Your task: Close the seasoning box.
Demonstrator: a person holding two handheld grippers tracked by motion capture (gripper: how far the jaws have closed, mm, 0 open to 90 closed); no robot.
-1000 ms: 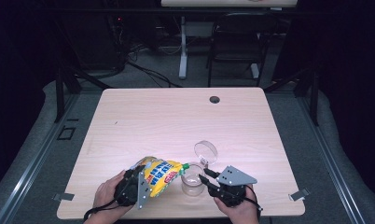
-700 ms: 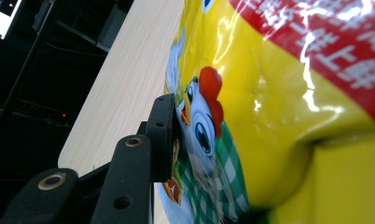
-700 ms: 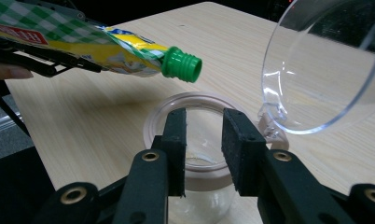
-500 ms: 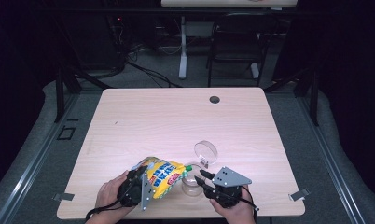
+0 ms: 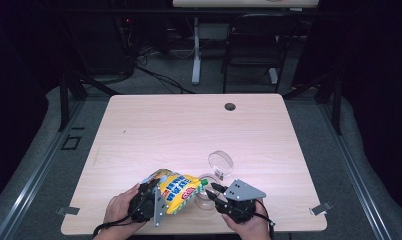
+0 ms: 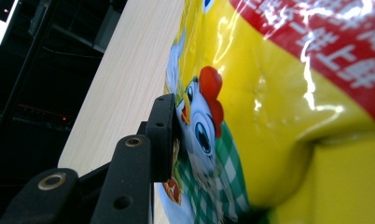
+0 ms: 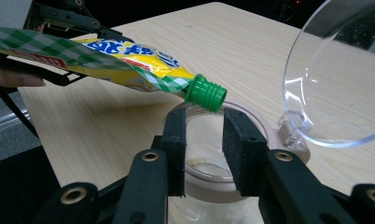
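At seven o'clock on the table (image 5: 154,125), near its front edge, the left gripper (image 5: 151,202) holds a yellow refill pouch (image 5: 176,192) clamped across its body, tilted so the green spout (image 7: 205,93) points toward three o'clock and hangs just over the mouth of a clear jar (image 5: 205,196); in the left gripper view one black pad presses straight into the printed film. Soft, glossy and likely slippery, the pouch dents under the grip, so I judge the full middle the safest hold; squeezing harder could push contents out of the spout. At five o'clock the right gripper (image 5: 215,192) stands about the jar's rim, jaws on either side of its near wall, seemingly steadying it; whether the pads press I cannot tell. Rigid but light, the jar could tip, its hinged clear lid (image 5: 220,162) standing open at one o'clock. Pale wood laminate, bare, with a cable hole (image 5: 230,106) at twelve; beyond lie a dark room, grey floor, a chair (image 5: 249,45) and desk legs.
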